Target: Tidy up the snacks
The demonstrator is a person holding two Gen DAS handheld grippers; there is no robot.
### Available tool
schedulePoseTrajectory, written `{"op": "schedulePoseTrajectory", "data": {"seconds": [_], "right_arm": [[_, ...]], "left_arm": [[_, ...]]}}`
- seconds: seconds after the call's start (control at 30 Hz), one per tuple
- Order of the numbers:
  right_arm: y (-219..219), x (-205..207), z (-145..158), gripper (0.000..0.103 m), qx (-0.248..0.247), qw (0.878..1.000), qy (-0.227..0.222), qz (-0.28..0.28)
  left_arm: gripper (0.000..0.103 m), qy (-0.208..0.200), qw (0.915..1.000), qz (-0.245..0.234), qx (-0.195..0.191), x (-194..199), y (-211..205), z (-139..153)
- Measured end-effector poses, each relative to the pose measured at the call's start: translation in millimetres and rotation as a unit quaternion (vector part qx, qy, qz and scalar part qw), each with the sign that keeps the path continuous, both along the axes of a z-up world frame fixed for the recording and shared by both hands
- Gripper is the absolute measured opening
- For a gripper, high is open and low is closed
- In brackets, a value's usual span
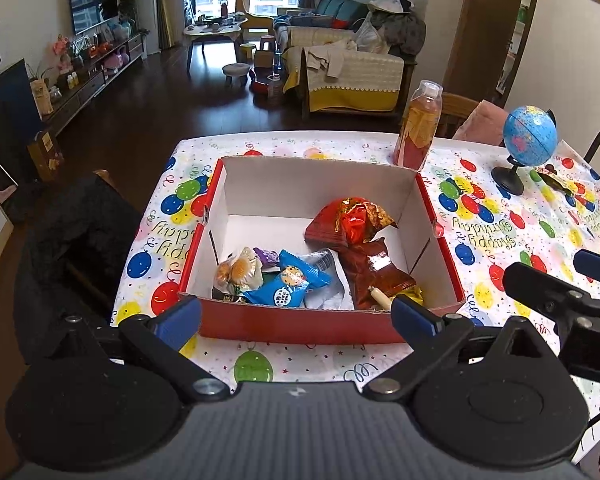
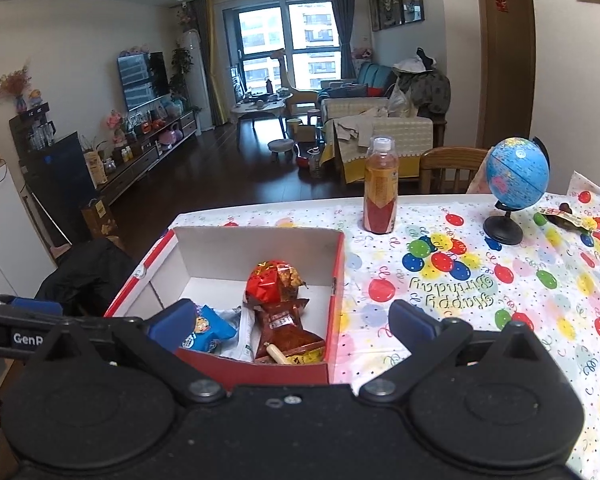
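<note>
The red cardboard box with the white inside (image 1: 324,320) sits near the front-left corner of the tabletop, on a white balloon-print "Happy Birthday" tablecloth (image 1: 500,216). Snacks are piled inside it: a blue cookie packet with a cartoon face (image 1: 288,284) near the front wall, a clear wrapper with yellowish pastries (image 1: 238,270) just left of it, a shiny red foil bag (image 1: 350,218) leaning toward the right wall, and a dark red-brown crinkly packet (image 1: 374,272) in front of that one, with a small wooden-looking stick (image 1: 380,298) at the front right corner.

Both tongs are empty and spread apart. The left gripper (image 1: 296,314) hangs just over the box's front wall, its blue pads (image 1: 180,318) on either side of that edge. The right gripper (image 2: 290,322) sits over the box's right front corner, one pad above the snacks and the other above the cloth.

Further back, a clear plastic bottle with a red and orange label (image 2: 381,188) stands upright just behind the box's far right corner. A small blue globe on a black stand (image 2: 516,176) is toward the far right edge, with a dark snack wrapper (image 2: 564,218) lying just beside it.
</note>
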State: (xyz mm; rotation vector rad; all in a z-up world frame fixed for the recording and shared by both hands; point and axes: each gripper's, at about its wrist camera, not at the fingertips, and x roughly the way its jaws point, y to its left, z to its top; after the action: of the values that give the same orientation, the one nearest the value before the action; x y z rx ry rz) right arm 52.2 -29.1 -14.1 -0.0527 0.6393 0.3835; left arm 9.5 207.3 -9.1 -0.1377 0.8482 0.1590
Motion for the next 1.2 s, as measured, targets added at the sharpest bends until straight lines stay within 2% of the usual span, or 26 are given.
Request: {"op": "schedulePoseTrajectory", "data": {"seconds": [1.2], "right_arm": [[-3.9, -4.0, -2.3, 0.103, 0.004, 1.000, 0.004, -0.015]], "left_arm": [[0.102, -0.011, 0.9999, -0.002, -0.004, -4.5, -6.7, 2.9]]}}
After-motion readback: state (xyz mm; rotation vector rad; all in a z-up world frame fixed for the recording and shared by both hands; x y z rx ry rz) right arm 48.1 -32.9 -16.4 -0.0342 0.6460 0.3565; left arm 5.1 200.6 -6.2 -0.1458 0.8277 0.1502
